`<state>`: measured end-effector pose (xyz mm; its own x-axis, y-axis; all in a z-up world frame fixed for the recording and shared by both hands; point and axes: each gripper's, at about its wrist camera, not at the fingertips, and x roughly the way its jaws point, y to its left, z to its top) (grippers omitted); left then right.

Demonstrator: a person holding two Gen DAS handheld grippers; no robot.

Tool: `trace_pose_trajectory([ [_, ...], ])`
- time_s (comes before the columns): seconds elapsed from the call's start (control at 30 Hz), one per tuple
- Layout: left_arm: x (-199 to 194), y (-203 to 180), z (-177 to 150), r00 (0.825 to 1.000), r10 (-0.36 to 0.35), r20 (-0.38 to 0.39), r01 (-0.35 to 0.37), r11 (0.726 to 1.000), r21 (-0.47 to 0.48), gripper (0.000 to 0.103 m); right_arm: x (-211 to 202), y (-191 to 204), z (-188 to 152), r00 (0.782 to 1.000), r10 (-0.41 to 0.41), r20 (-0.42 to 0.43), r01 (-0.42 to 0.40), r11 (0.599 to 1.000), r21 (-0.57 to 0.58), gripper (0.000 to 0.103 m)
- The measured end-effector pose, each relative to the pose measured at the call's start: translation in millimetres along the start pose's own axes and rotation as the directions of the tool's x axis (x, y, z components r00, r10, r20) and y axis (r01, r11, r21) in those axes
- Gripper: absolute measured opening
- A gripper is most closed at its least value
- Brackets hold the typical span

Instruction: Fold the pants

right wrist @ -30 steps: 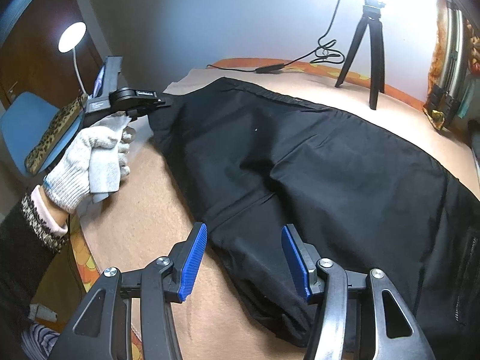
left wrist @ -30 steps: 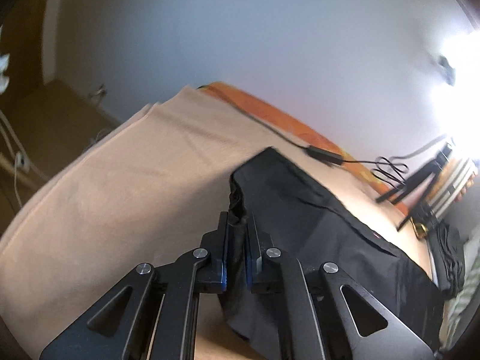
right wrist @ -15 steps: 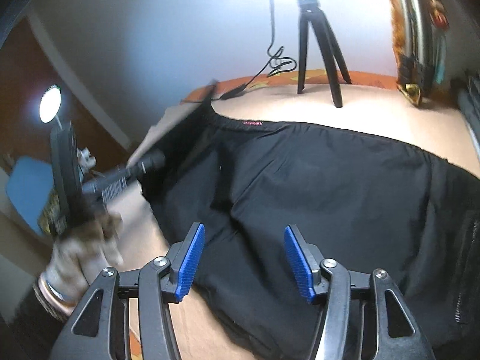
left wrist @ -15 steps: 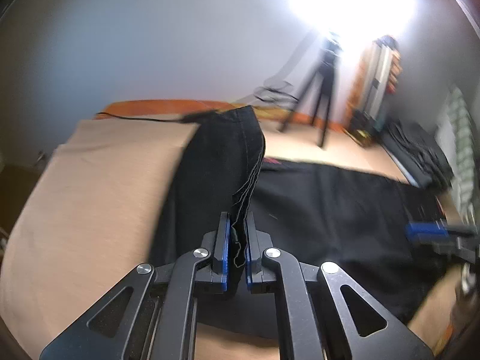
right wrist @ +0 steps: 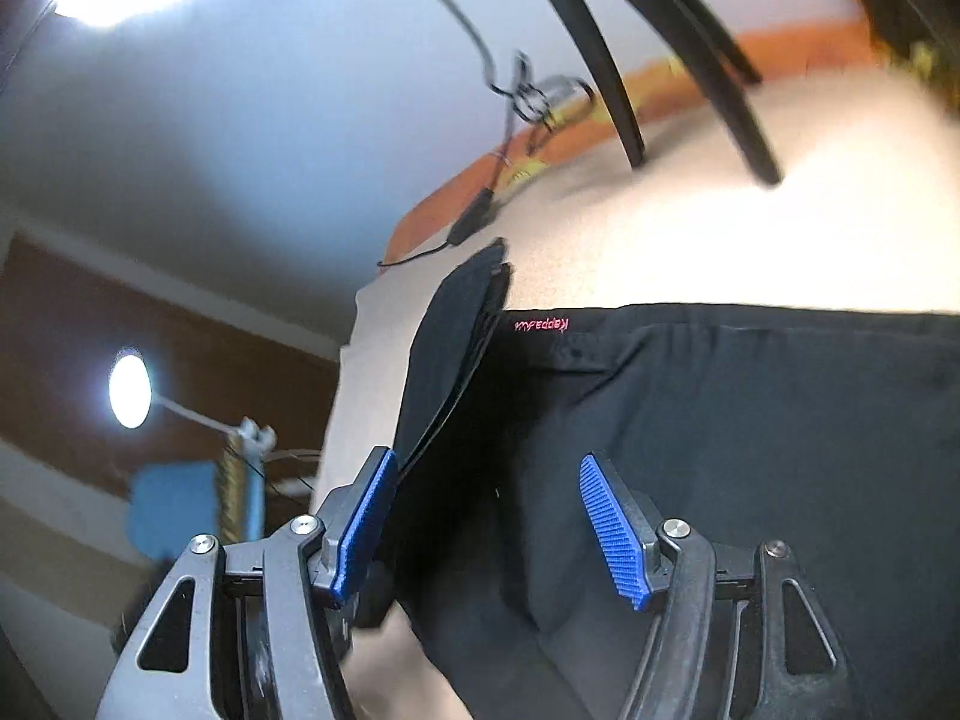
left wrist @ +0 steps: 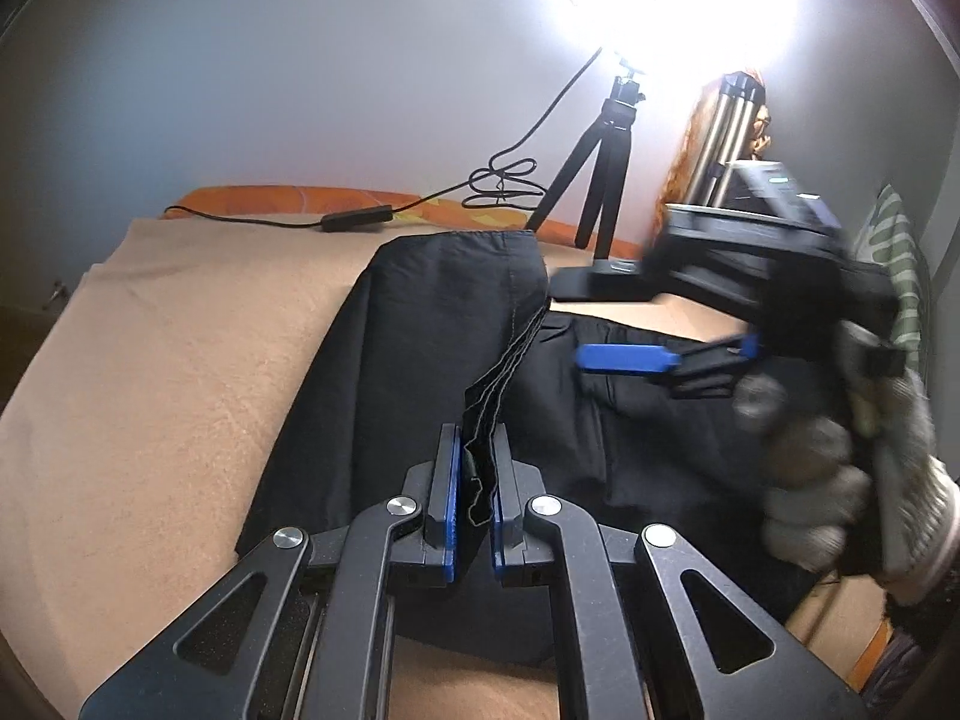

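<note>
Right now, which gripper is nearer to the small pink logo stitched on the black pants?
The right gripper. It hovers over the black pants just below the pink logo, jaws opening and empty. The left gripper clamps a lifted pants edge, further away.

free: tan blanket (left wrist: 156, 360) left | blocked: tripod (left wrist: 600, 180), cable (left wrist: 360, 219) (far edge)

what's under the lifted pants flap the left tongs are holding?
The left tongs pinch a stacked edge of the black pants. Under the raised flap lies more of the pants, on the beige blanket. Whatever lies below those layers is covered.
</note>
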<state>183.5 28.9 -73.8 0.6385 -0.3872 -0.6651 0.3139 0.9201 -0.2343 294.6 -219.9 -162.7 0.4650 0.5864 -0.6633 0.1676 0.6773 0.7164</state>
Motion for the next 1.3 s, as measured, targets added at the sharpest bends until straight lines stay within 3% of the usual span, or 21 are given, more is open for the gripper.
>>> trace_pose_trajectory([
  [0.1,3,-10,-4,1.000,0.005,-0.007,-0.005,1.000,0.029,0.006,12,-10,11,0.999,0.035,0.021,-0.036,0.997,0.075,0.067],
  [0.23,6,-22,-10,1.000,-0.001,-0.031,0.004,0.998,0.070,0.006,18,-10,20,0.998,0.039,0.044,-0.043,0.995,0.086,0.062],
  [0.27,7,-26,-11,0.999,-0.002,-0.038,0.005,0.997,0.079,0.006,19,-8,21,0.999,0.028,0.040,-0.031,0.997,0.069,0.058],
  [0.33,8,-34,-16,0.999,0.012,-0.050,-0.006,0.995,0.104,0.006,19,-1,18,1.000,0.011,0.024,-0.011,1.000,0.025,0.036],
  [0.37,8,-37,-18,0.998,0.019,-0.055,-0.012,0.994,0.111,0.006,17,5,17,1.000,-0.007,0.029,0.008,1.000,-0.011,0.034],
  [0.43,10,-40,-19,0.997,0.020,-0.069,-0.012,0.994,0.110,0.006,11,16,13,0.997,-0.058,0.042,0.061,0.994,-0.087,0.018],
  [0.53,6,-51,-22,0.997,0.029,-0.074,-0.019,0.990,0.137,0.006,-3,28,9,0.988,-0.128,0.082,0.141,0.974,-0.177,0.006],
  [0.77,-9,-75,-25,0.998,0.021,-0.064,-0.011,0.988,0.152,0.006,-36,52,-4,0.971,-0.185,0.149,0.221,0.933,-0.283,0.003],
  [1.3,-23,-139,-37,0.994,-0.086,-0.062,0.092,0.990,0.106,0.006,-115,39,-30,0.936,-0.251,0.246,0.322,0.895,-0.310,0.002],
])
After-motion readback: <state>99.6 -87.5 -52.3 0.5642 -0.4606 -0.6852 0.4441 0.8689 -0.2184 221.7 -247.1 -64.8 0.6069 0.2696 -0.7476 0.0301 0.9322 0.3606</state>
